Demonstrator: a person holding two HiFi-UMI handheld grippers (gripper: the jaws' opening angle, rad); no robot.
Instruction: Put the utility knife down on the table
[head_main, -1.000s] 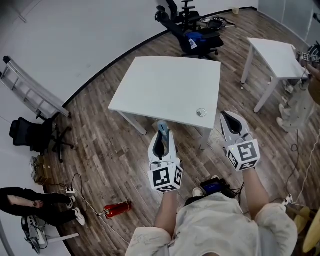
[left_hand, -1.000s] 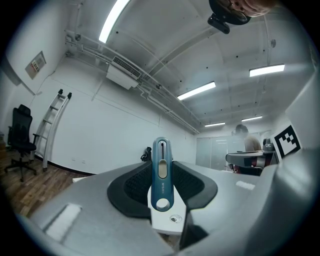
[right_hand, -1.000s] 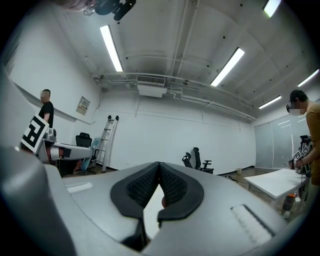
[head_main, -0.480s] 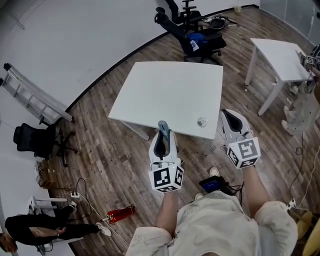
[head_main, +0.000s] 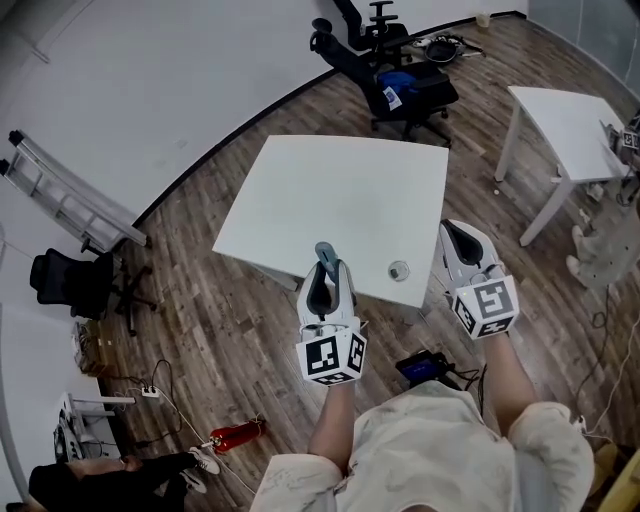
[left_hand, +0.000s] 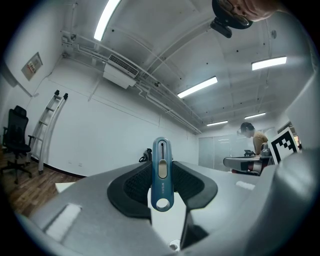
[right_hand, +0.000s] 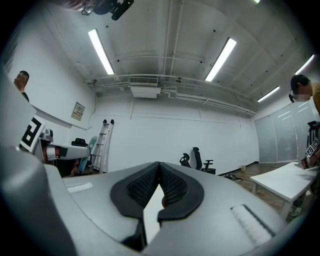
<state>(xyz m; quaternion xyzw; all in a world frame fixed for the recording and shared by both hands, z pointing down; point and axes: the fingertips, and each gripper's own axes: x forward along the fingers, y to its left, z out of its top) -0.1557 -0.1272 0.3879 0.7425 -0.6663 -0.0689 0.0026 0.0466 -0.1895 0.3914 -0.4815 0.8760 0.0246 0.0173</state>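
Now | left claw (head_main: 325, 265) clamps utility knife (left_hand: 162, 192) | slider (left_hand: 162, 169) only in its view | right claw (right_hand: 159, 170) closed, empty

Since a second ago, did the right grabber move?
Yes. The right gripper has edged forward: its tip now sits past the round fitting on the table, not level with it.

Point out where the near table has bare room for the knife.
Nearly the whole white table is bare, from its far edge down to the near edge by the left gripper holding the utility knife. Only a small round fitting sits near the near right corner.
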